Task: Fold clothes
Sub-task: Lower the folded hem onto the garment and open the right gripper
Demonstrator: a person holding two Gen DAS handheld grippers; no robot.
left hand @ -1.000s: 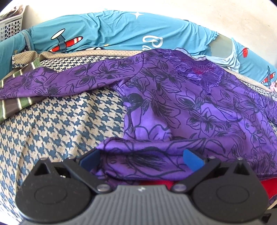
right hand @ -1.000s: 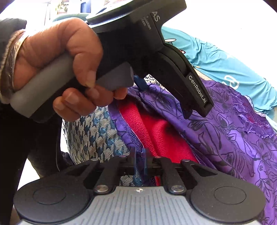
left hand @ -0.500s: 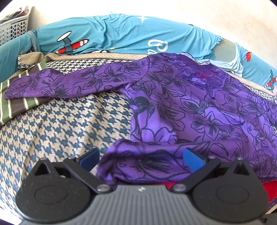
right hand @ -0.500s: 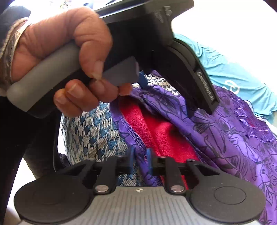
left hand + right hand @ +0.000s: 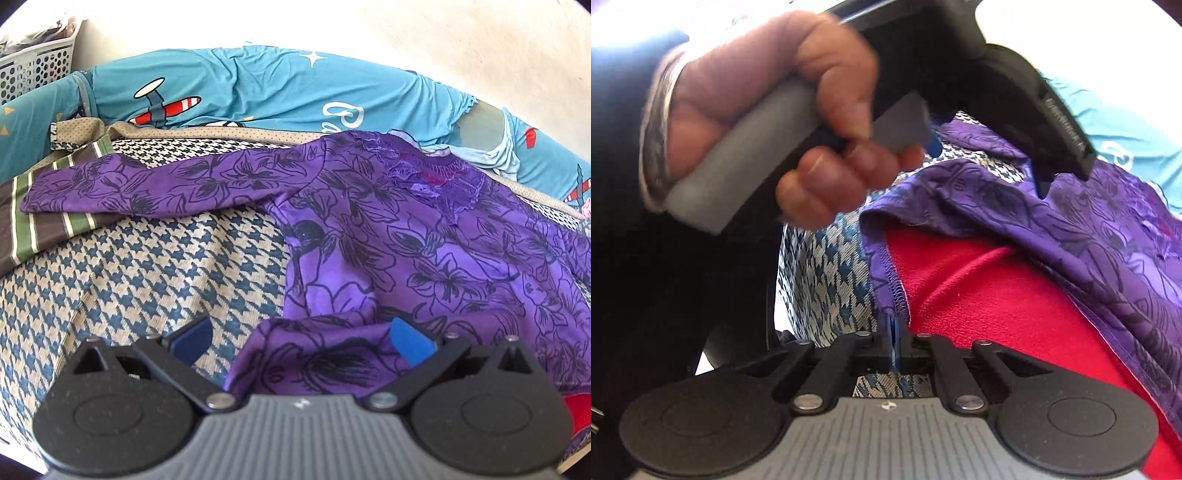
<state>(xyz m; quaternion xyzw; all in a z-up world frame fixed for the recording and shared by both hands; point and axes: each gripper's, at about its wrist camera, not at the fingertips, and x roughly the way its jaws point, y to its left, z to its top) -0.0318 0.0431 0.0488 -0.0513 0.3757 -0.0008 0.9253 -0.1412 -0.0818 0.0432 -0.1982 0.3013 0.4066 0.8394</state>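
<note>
A purple floral long-sleeved top [image 5: 424, 251] lies spread on a houndstooth bed cover [image 5: 155, 273], one sleeve stretched left. Its lower hem is folded up and shows a red lining [image 5: 997, 295]. My left gripper [image 5: 301, 338] is open, its blue pads wide apart around the folded-up hem corner. My right gripper [image 5: 892, 338] is shut on the purple hem edge [image 5: 890, 291] at the near corner. The left gripper in a hand [image 5: 798, 122] shows above in the right wrist view.
A teal airplane-print sheet [image 5: 258, 88] runs along the back by the wall. A striped brown and green garment [image 5: 44, 225] lies at the left under the sleeve. A white perforated basket [image 5: 33, 70] stands at the far left.
My left gripper has drawn back and left, so the hem corner sits more to its right. My right gripper opened slightly, then closed again on the hem edge.
</note>
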